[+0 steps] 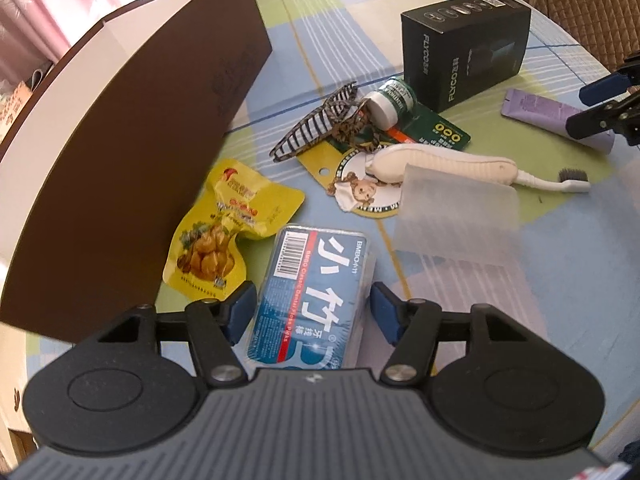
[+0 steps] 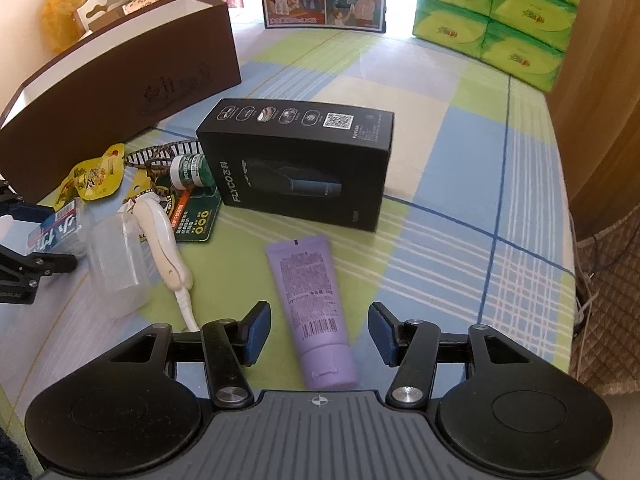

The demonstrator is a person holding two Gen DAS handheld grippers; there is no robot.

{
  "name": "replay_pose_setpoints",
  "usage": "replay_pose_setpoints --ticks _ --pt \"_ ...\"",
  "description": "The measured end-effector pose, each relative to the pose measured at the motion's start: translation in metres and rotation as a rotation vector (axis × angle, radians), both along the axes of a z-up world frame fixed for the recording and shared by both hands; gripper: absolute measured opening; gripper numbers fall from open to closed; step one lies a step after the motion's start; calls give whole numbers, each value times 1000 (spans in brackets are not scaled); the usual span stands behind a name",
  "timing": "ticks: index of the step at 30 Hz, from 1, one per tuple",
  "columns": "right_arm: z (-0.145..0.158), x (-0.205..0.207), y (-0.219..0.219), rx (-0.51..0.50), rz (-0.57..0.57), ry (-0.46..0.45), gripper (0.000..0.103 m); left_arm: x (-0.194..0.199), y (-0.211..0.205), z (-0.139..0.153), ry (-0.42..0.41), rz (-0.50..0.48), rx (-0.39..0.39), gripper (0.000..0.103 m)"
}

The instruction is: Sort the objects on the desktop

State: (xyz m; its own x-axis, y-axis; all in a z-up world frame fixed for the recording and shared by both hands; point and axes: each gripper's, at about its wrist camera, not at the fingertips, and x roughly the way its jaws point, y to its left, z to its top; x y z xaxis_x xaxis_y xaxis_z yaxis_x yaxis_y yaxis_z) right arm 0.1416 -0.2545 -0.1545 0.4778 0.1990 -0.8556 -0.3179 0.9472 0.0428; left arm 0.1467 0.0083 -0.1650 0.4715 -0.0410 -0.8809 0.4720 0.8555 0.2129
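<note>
Pick-up stage. Left gripper (image 1: 312, 312), fingers spread, straddles the floss box (image 1: 310, 292); right gripper (image 2: 320, 334), fingers spread, straddles the purple tube (image 2: 316, 312). Both lie unpinched between pads. Next, seemingly: close, lift toward the brown box (image 1: 132, 152).

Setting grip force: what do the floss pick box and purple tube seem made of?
Floss pick box: likely hard clear plastic, glossy; glare and see-through edges around its blue label. Purple tube: probably soft plastic, matte; flat crimped end, even dull sheen.
</note>
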Motion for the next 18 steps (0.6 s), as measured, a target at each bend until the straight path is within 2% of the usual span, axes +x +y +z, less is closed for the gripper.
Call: replay_pose_setpoints --ticks 4,7,13,18 --pt "-9 4 5 -23 15 6 50 -3 5 1 3 35 -12 58" --pt "-15 3 9 -41 33 9 31 -5 8 3 9 54 -27 58" --pt "-12 -3 13 -67 31 17 30 -10 18 7 31 90 -79 58" --pt "6 -17 10 -25 25 12 29 -20 24 17 23 107 -113 58"
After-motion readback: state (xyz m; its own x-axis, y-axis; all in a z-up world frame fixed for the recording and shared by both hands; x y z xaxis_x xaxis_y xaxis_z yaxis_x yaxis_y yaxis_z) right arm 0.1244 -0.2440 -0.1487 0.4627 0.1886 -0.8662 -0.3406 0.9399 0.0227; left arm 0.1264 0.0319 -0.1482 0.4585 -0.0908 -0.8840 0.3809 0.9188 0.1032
